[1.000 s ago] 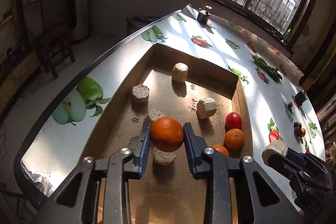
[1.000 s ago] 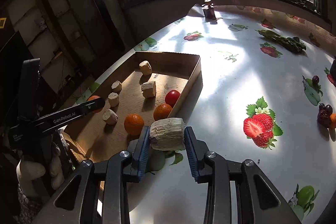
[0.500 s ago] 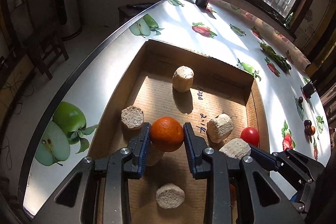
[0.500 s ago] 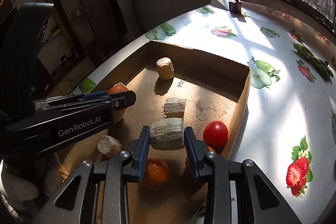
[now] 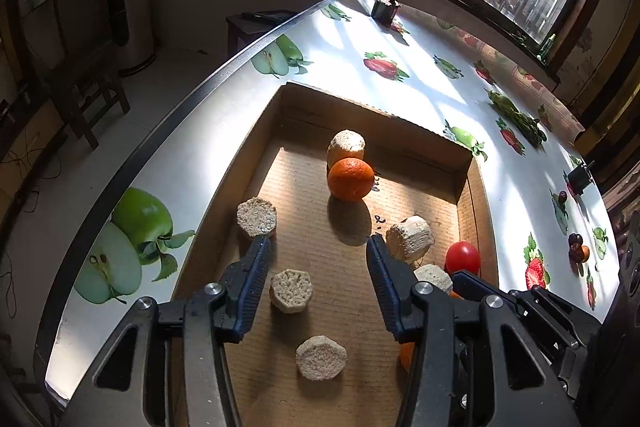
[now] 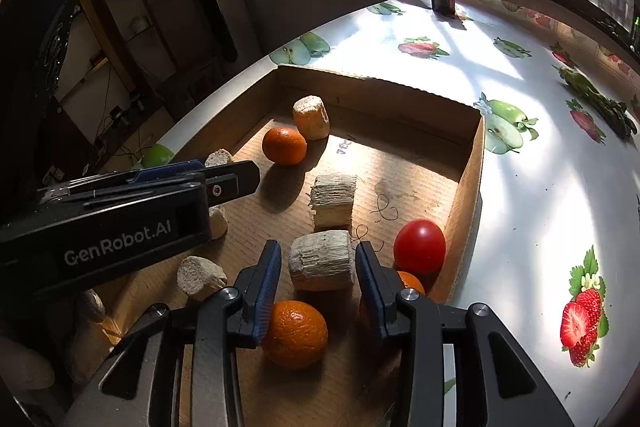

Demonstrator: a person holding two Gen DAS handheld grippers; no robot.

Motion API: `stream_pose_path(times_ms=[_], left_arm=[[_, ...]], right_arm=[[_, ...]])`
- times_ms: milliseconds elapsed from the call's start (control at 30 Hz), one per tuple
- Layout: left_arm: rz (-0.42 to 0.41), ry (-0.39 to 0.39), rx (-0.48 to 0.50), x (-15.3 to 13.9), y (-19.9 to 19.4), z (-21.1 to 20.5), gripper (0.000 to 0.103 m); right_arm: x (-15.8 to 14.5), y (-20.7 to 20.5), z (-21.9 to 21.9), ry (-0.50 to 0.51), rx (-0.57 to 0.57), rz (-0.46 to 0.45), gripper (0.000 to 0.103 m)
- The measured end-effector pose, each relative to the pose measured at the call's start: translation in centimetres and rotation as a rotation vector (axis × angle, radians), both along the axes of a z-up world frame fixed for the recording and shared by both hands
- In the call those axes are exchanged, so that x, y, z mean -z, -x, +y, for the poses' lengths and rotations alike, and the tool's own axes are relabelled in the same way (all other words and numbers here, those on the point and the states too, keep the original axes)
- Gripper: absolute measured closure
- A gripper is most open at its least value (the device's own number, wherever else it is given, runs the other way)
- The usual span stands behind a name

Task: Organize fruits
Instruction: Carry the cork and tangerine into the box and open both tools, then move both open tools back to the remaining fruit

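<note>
In the cardboard box [image 5: 464,183] on the worktop [image 5: 224,131], the left gripper [image 5: 316,259] is seen with its fingers spreading and nothing between them, the orange [image 5: 350,179] lying free on the box floor ahead, touching a pale corn-cob piece [image 5: 346,145]. The right gripper [image 6: 316,261] is likewise being opened, its fingers just clear of a cob chunk [image 6: 322,261] set on the box floor beside the tomato [image 6: 419,246]. The round orange could be set rolling, or the cob chunk dragged or tipped against the tomato, if either gripper were withdrawn before its fingers were fully parted.

Orange mandarin [image 5: 350,179], fruit-printed tablecloth [image 5: 400,39]
</note>
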State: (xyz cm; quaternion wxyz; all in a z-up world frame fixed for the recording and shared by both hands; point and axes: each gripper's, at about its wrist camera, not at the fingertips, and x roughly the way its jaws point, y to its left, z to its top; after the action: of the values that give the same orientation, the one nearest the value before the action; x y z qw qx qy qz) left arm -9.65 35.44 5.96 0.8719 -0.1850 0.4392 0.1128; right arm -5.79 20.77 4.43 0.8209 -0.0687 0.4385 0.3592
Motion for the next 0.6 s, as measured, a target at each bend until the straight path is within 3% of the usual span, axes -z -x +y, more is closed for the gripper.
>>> stream_pose_path(times_ms=[67,167,300,433,600], left_arm=[[-0.022,-0.010,-0.025,-1.2,1.2,-0.3,0.050],[-0.085,-0.055,-0.072,-3.2,3.7,-1.5,0.034],[-0.173,-0.202,-0.129,-5.8,7.1,-4.4,0.025],[-0.237,-0.296,-0.132,-7.2,9.3,-7.9,0.022],[-0.269,-0.408,-0.102,-8.2,10.0,-12.0,0.022]], right_arm=[[-0.8,0.5,-0.8,-0.025,0.005,-0.009,0.058],[-2.1,1.3,-2.6,-0.053,0.030,-0.020,0.058],[-3.7,2.7,-6.6,-0.112,0.110,-0.027,0.056],[-4.7,4.7,-11.9,-0.178,0.237,-0.054,0.043],[-4.3,6.1,-17.2,-0.215,0.376,-0.061,0.041]])
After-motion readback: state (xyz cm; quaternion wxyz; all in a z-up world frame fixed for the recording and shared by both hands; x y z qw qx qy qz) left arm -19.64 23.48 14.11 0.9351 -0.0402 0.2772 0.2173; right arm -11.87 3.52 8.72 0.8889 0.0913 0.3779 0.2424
